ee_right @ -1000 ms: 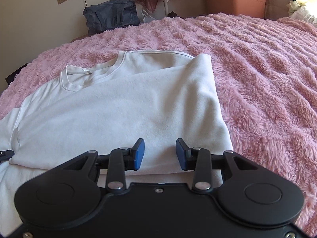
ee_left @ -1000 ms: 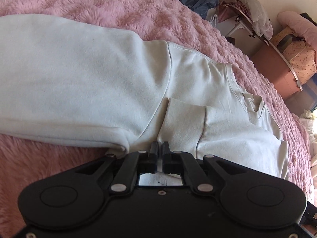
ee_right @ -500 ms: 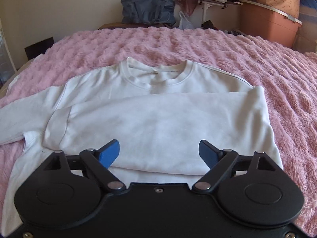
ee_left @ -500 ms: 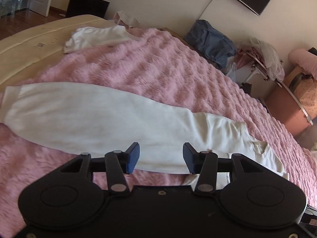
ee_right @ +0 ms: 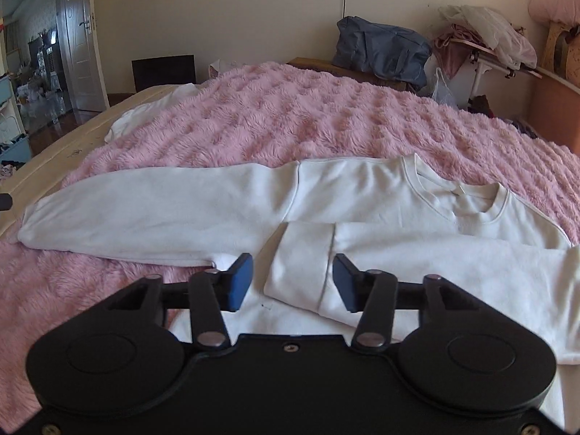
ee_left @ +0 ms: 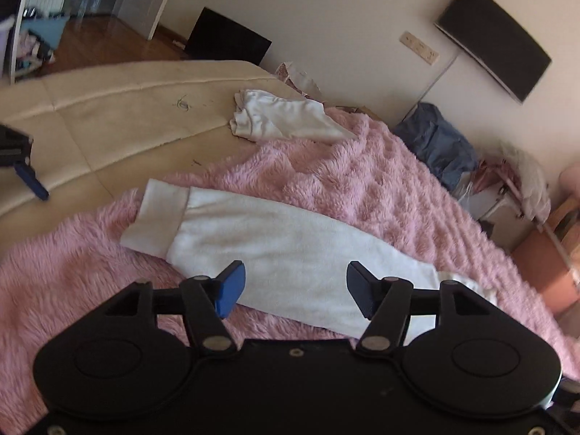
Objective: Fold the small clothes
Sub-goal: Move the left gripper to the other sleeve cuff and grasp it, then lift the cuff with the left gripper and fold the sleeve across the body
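A white sweatshirt [ee_right: 467, 214] lies flat on the pink fluffy blanket [ee_right: 290, 123]. One sleeve [ee_right: 435, 264] is folded across the body, its cuff [ee_right: 301, 264] just ahead of my right gripper [ee_right: 293, 280], which is open and empty. The other sleeve [ee_left: 286, 253] stretches out straight to the side, its cuff [ee_left: 159, 221] near the blanket's edge. My left gripper [ee_left: 295, 291] is open and empty, held above the middle of that sleeve.
Another white garment [ee_left: 282, 116] lies crumpled at the far blanket edge on the bare beige mattress [ee_left: 108, 116]. A blue bag [ee_right: 380, 50], a cluttered rack [ee_right: 482, 43] and storage boxes [ee_right: 554, 105] stand beyond the bed. An open door [ee_right: 78, 36] is at the left.
The left gripper let go of the folded sleeve's cuff, opened and swung out over the straight sleeve. The right gripper opened wider, pulled back and turned left toward the folded cuff.
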Motion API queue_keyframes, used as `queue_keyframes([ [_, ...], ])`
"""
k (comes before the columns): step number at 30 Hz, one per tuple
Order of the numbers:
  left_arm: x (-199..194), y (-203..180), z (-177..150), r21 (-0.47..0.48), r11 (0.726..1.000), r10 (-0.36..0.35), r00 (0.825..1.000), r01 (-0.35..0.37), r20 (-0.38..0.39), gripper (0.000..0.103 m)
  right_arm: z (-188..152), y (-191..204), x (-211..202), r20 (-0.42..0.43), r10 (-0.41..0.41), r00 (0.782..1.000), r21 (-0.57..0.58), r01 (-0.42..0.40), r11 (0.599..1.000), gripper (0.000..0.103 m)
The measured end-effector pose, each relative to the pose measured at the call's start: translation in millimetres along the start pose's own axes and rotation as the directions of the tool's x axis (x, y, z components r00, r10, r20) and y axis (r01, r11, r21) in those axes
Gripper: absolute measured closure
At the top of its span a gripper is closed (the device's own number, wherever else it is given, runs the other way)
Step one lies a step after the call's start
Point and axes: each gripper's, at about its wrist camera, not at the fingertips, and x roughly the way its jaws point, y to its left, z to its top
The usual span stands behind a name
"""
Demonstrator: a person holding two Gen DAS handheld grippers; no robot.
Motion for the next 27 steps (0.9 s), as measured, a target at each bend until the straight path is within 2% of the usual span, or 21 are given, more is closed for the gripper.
queue_keyframes([
  [6,12,46,1,-0.156,0.987,0.031,1.0,-0.031,-0.001,0.039,8,21,60,-0.075,-0.048,0.996,-0.001,0.048,0.999,0.069],
  [12,31,81,-1,-0.303,0.951,0.058,0.998,-0.052,0.01,0.044,4,34,81,-0.107,-0.053,0.993,-0.033,0.049,0.998,0.069],
  [16,41,95,-4,-0.332,0.94,0.087,0.996,-0.082,0.0,0.045,1,39,89,-0.124,-0.043,0.991,-0.033,0.039,0.999,0.069],
  [21,55,101,2,-0.328,0.942,0.084,0.996,-0.073,0.02,0.046,-2,40,95,-0.128,-0.052,0.99,-0.043,0.047,0.998,0.069],
  [22,58,103,3,-0.333,0.941,0.077,0.997,-0.064,0.026,0.049,-2,40,95,-0.129,-0.056,0.99,-0.047,0.05,0.998,0.069],
  [25,65,108,6,-0.355,0.934,0.057,0.998,-0.047,0.017,0.097,-2,38,96,-0.132,-0.055,0.99,-0.039,0.05,0.998,0.069],
  [27,64,109,5,-0.367,0.929,0.049,0.998,-0.035,0.027,0.097,-3,37,97,-0.136,-0.057,0.989,-0.034,0.053,0.998,0.069],
])
